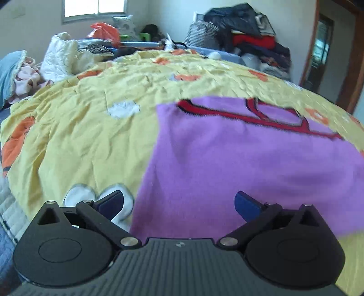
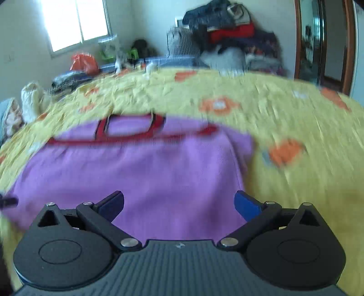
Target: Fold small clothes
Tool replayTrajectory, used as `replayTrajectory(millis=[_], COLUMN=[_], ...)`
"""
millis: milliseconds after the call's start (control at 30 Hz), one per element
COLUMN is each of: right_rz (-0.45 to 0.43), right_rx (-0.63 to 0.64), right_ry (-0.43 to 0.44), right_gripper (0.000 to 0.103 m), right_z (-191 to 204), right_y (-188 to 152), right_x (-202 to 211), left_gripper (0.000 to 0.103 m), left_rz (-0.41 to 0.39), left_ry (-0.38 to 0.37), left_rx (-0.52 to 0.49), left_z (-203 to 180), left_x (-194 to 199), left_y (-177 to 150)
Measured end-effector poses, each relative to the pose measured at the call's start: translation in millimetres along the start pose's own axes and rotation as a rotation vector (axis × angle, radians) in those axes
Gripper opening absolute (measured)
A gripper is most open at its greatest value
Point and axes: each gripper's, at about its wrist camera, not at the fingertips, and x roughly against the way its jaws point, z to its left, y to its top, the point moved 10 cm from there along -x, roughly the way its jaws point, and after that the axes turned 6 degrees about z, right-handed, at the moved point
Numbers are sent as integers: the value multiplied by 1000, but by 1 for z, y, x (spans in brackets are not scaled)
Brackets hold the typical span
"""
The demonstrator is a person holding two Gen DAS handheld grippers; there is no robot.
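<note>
Sleeveless top (image 1: 250, 159) lies flat on bedspread (image 1: 79, 141), neck end away from cam. Beyond far edge of bedspread: heap of clothes (image 1: 248, 34) to the right, plastic bag (image 1: 105, 31) to the left, window (image 1: 94, 8) on wall behind bag. Doorway (image 1: 320, 50) right of heap.

No readable text, label, brand or number shows in either wrist view.
</note>
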Motion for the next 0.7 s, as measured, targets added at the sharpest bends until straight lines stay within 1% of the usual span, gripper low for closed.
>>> replayTrajectory(millis=[33, 100, 133, 167, 200, 233, 267, 300, 367, 400, 467, 567, 633, 667, 700], right_rz=[27, 22, 33, 63, 52, 70, 64, 61, 79, 71, 30, 27, 30, -1, 7], right_rx=[5, 42, 78, 103, 74, 20, 6, 15, -40, -56, -39, 17, 73, 51, 4], right_ry=[-13, -31, -76, -166, -146, -107, -110, -150, -149, -146, -148, -156, -230, -206, -183], right_gripper=[103, 103, 103, 103, 103, 103, 103, 103, 103, 103, 103, 103, 103, 103, 103], right_z=[3, 11, 12, 4, -2, -11, -18, -23, -28, -27, -18, -2, -5, -11, -20], right_y=[10, 25, 28, 26, 25, 23, 21, 20, 18, 20, 20, 5, -8, -11, -16], right_x=[-16, -41, -53, -66, -68, -69, -66, -63, -57, -51, -39, -36, -38, -33, -31], left_gripper=[103, 103, 103, 103, 103, 103, 103, 103, 103, 103, 103, 103, 103, 103, 103], left_rz=[6, 40, 58, 51, 36, 33, 41, 53, 76, 85, 91, 93, 97, 98, 98], left_ry=[3, 27, 41, 47, 45, 39, 37, 37, 40, 46, 58, 73, 72, 74, 73], left_rx=[11, 19, 18, 12, -4, -7, -7, -4, 27, 28, 30, 26, 23, 22, 25], left_z=[-1, -2, -1, 1, 1, 2, 4, 8, 16, 17, 18, 17, 17, 17, 18], left_x=[-4, -18, -26, -31, -30, -30, -28, -27, -24, -25, -23, -21, -20, -20, -20], left_y=[3, 5, 3, 2, 1, 0, -1, -2, -3, -2, -2, -3, -3, -4, -5])
